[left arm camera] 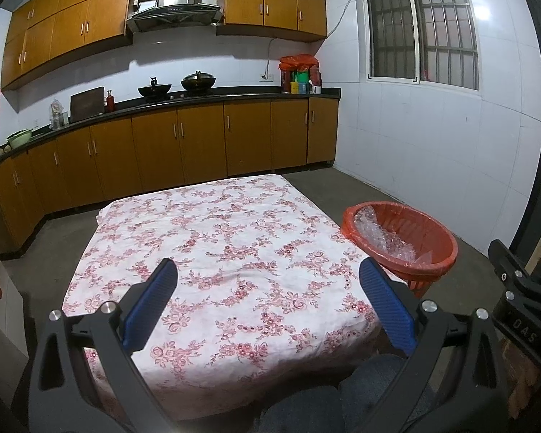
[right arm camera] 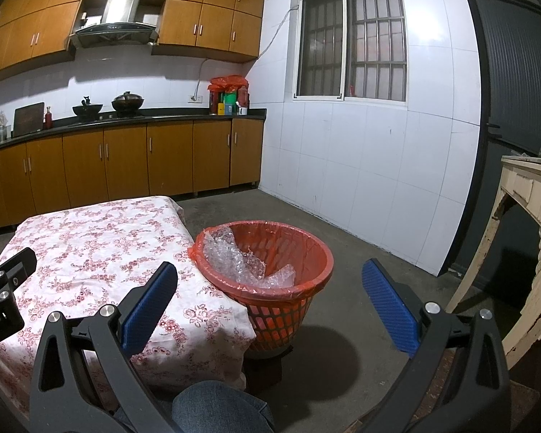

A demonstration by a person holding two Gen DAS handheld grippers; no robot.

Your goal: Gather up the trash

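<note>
Both tools, left tool (left arm camera: 267, 303) and right tool (right arm camera: 270, 303), are hanging released; bubble wrap (right arm camera: 241, 258), light and crushable, is sitting in the red basket (right arm camera: 306, 249) beside the bench's (left arm camera: 234, 238) right edge.

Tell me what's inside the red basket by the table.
The red basket holds a red plastic liner folded over its rim and crumpled clear bubble wrap piled along its table side. Whatever lies beneath the wrap at the bottom is covered.
</note>
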